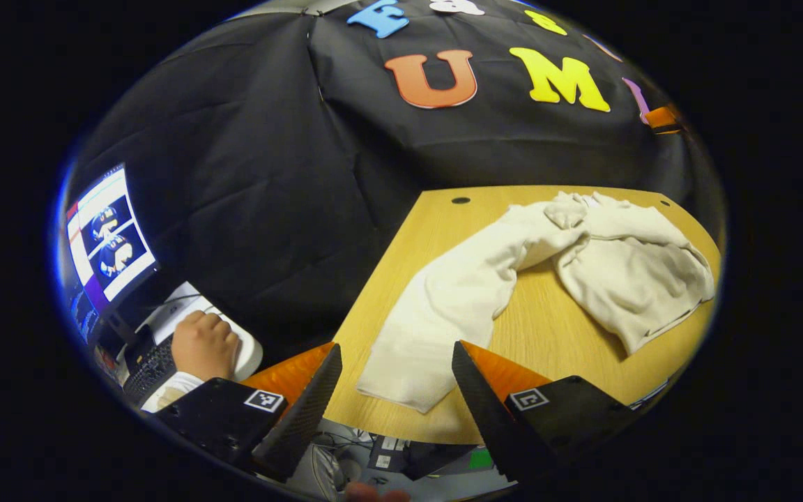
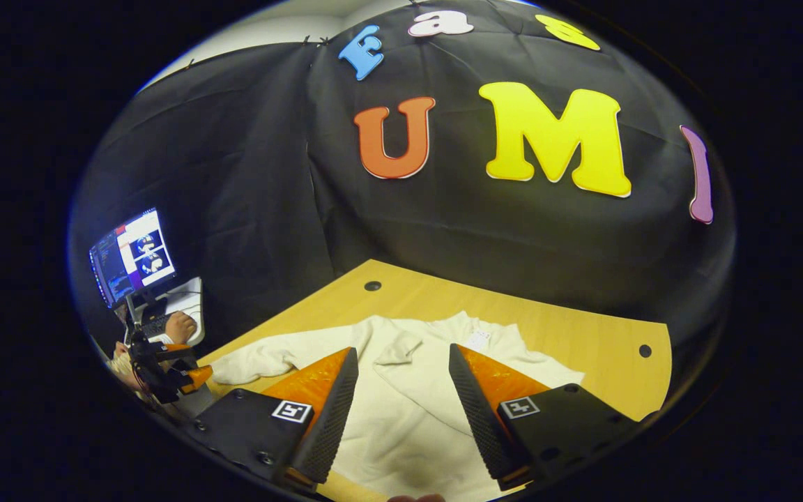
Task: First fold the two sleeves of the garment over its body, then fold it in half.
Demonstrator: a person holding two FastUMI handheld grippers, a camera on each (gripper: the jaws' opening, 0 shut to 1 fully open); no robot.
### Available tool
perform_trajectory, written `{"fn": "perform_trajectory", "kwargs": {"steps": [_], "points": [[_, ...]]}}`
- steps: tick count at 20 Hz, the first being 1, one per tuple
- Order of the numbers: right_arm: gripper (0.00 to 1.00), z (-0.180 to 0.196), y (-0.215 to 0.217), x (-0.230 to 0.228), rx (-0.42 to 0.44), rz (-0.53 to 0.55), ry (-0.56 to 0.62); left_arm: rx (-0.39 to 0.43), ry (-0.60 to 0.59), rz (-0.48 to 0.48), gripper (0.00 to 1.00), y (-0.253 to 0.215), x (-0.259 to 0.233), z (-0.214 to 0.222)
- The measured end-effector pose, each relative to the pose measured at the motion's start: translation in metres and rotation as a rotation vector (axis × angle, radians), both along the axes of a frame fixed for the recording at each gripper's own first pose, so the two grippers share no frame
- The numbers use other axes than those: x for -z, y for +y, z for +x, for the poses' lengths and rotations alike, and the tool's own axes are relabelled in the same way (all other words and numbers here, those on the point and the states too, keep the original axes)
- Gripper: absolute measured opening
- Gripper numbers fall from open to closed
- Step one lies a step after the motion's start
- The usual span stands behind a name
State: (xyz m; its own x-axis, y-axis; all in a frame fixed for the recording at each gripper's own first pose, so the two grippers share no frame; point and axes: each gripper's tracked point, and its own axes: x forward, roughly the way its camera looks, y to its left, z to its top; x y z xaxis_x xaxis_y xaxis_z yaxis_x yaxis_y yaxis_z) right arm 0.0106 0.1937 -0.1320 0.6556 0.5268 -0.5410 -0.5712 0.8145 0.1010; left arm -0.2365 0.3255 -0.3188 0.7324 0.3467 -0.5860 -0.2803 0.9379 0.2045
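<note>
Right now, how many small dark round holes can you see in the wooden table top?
2. One hole is near the table's far left corner; the other hole is near its far right corner. The garment may hide more.

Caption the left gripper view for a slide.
Open left hand-held gripper hovers over the cream fabric garment's outstretched sleeve on the light wooden table.

You stood in a lab recording booth: black cloth wall (image 2: 248,209), light wooden table (image 1: 555,335), lit computer monitor (image 1: 105,233), hand (image 1: 203,345) at dark keyboard (image 1: 154,362).
</note>
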Motion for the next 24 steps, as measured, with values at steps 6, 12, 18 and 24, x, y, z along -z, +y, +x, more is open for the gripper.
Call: {"fn": "perform_trajectory", "kwargs": {"steps": [6,12,18,24], "points": [[0.79,-0.012,-0.015,0.007,0.042,-0.032,0.031,0.017,0.059,-0.067,1.0,0.019,0.041,-0.001],[0.83,-0.022,-0.011,0.008,0.051,-0.03,0.038,0.003,0.033,-0.216,1.0,0.018,0.055,-0.003],[0.83,-0.03,-0.018,0.011,0.062,-0.043,0.041,0.015,0.054,-0.24,0.76,0.006,0.052,0.003],[0.83,-0.031,-0.032,0.02,0.114,-0.006,0.079,-0.058,0.078,-0.298,0.13,0.007,0.051,0.006]]}}
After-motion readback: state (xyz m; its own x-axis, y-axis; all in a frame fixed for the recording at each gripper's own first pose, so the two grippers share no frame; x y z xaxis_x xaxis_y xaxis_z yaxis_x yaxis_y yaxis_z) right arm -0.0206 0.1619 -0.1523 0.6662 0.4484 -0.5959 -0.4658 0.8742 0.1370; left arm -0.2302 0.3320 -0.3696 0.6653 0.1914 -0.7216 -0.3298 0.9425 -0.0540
